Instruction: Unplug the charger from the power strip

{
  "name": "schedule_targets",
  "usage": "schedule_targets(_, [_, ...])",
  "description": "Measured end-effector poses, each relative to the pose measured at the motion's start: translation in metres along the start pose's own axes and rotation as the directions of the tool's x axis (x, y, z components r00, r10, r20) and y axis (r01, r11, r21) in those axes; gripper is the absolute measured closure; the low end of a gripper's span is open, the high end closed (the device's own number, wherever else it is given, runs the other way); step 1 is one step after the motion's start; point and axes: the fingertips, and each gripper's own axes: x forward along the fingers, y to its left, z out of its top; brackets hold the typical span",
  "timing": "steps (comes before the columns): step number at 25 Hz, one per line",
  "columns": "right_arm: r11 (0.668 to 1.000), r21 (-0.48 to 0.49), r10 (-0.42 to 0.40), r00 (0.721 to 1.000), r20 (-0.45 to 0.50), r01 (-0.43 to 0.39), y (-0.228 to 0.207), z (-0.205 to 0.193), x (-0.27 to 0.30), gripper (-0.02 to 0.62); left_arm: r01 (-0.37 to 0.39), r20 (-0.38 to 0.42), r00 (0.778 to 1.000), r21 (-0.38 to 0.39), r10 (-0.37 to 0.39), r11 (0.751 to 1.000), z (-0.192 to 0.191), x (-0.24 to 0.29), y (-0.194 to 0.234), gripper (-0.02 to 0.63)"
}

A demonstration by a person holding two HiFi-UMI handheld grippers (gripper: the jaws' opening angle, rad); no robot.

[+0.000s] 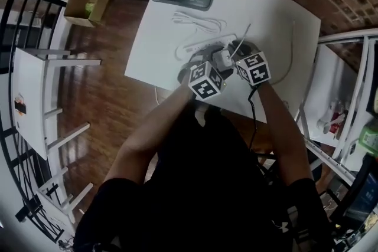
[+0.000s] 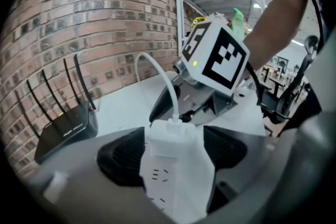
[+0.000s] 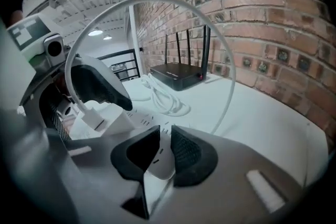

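The left gripper (image 2: 176,150) has its jaws spread wide, 1 on each side of the charger (image 2: 172,136), and the pads do not seem to be pressing on it yet. The charger is a small white block with rounded edges. It stands plugged into the power strip (image 2: 176,191), and a thin white cable (image 2: 172,98) rises from its top in a loop. I judge it light, stiff and smooth-sided, so the hold belongs on its 2 flat flanks, low on the body. The cable is no place to grip, being soft and likely to strain at its plug. The socket will probably resist and then let go abruptly, so a straight pull away from the strip's face suits it. The right gripper (image 3: 165,136) has its jaws close together, clamped on the rounded end of the strip, which should steady that light, slippery bar on the white table (image 3: 273,113). Farther back lies a coiled white cord (image 3: 165,102), then a black router (image 3: 178,75) with 4 antennas by the brick wall (image 3: 252,18)
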Motion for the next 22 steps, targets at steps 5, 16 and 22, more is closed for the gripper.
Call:
schedule_targets(5, [0.997, 0.079, -0.006, 1.000, -0.012, 0.007, 0.003, -0.007, -0.005, 0.558, 0.074, -0.004, 0.997, 0.072, -0.074, 0.995, -0.002, 0.003, -0.006, 0.309])
schedule_targets(16, [0.993, 0.111, -0.024, 0.998, -0.056, 0.030, 0.066, -0.018, -0.010, 0.575, 0.070, -0.014, 0.997, 0.010, -0.070, 0.997, -0.056, -0.061, -0.004, 0.330])
schedule_targets(22, [0.999, 0.049, -0.004, 0.998, -0.062, 0.007, 0.092, -0.011, 0.001, 0.577, -0.055, -0.002, 0.998, -0.263, 0.056, 0.963, -0.087, -0.091, 0.010, 0.327])
